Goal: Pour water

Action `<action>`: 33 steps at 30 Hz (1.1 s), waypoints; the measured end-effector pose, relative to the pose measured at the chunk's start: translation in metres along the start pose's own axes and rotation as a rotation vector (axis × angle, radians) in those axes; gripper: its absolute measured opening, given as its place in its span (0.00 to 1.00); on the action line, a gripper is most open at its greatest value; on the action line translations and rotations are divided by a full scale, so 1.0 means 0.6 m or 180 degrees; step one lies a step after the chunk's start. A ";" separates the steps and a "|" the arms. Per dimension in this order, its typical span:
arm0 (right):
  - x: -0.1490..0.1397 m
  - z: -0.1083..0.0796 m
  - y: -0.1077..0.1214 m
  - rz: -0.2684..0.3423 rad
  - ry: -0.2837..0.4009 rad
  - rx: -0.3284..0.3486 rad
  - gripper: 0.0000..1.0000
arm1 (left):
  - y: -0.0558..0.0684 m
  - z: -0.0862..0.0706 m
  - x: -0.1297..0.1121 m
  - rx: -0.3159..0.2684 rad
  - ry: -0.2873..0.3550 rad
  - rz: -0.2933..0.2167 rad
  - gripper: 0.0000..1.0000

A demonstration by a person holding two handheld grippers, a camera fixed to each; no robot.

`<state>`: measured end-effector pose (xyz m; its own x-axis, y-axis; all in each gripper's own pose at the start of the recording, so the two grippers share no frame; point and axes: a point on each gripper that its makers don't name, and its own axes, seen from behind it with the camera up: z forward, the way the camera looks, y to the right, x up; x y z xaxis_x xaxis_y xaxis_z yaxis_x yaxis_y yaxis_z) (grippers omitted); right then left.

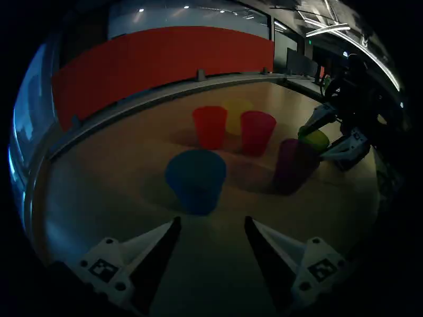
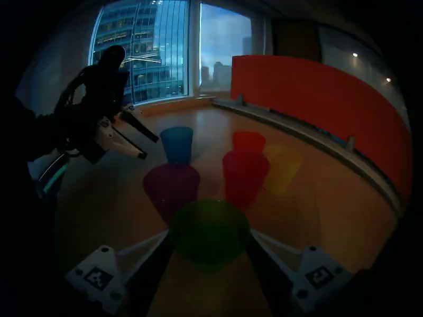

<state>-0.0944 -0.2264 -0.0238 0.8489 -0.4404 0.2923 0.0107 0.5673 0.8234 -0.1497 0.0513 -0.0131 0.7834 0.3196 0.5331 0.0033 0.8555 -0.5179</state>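
Left gripper view looks along the left gripper [image 1: 212, 222], whose fingers stand wide apart and hold nothing; a blue cup [image 1: 195, 179] stands upright on the wooden table [image 1: 106, 174] just ahead of the tips, not touching them; beyond it stand a red cup [image 1: 210, 127], a yellow cup [image 1: 236, 112] behind that, a crimson cup [image 1: 257, 132] and a purple cup [image 1: 293, 165]; right gripper view shows the right gripper [image 2: 209, 233] closed around a green cup [image 2: 209, 222], one finger against each side, with the purple cup just beyond it; a red partition [image 2: 328, 100] runs along the table's far edge; whether any cup holds water cannot be told in the dim light.
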 end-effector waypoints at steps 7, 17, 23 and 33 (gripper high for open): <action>0.000 0.003 -0.001 0.0021 0.0015 -0.0014 0.90 | 0.002 -0.002 0.002 0.0013 0.0003 0.0006 0.89; -0.002 0.001 -0.002 0.0020 0.0009 -0.0018 0.90 | 0.002 -0.005 0.004 0.0029 0.0016 0.0005 0.89; -0.002 0.001 -0.003 0.0023 0.0010 -0.0022 0.90 | 0.003 -0.007 0.005 0.0022 0.0025 0.0009 0.89; -0.003 0.000 -0.004 0.0017 0.0009 -0.0016 0.90 | 0.003 -0.009 0.006 0.0030 0.0026 0.0028 0.89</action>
<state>-0.0959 -0.2268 -0.0263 0.8505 -0.4352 0.2954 0.0087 0.5732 0.8194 -0.1437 0.0519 -0.0155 0.7884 0.3240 0.5230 -0.0096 0.8565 -0.5161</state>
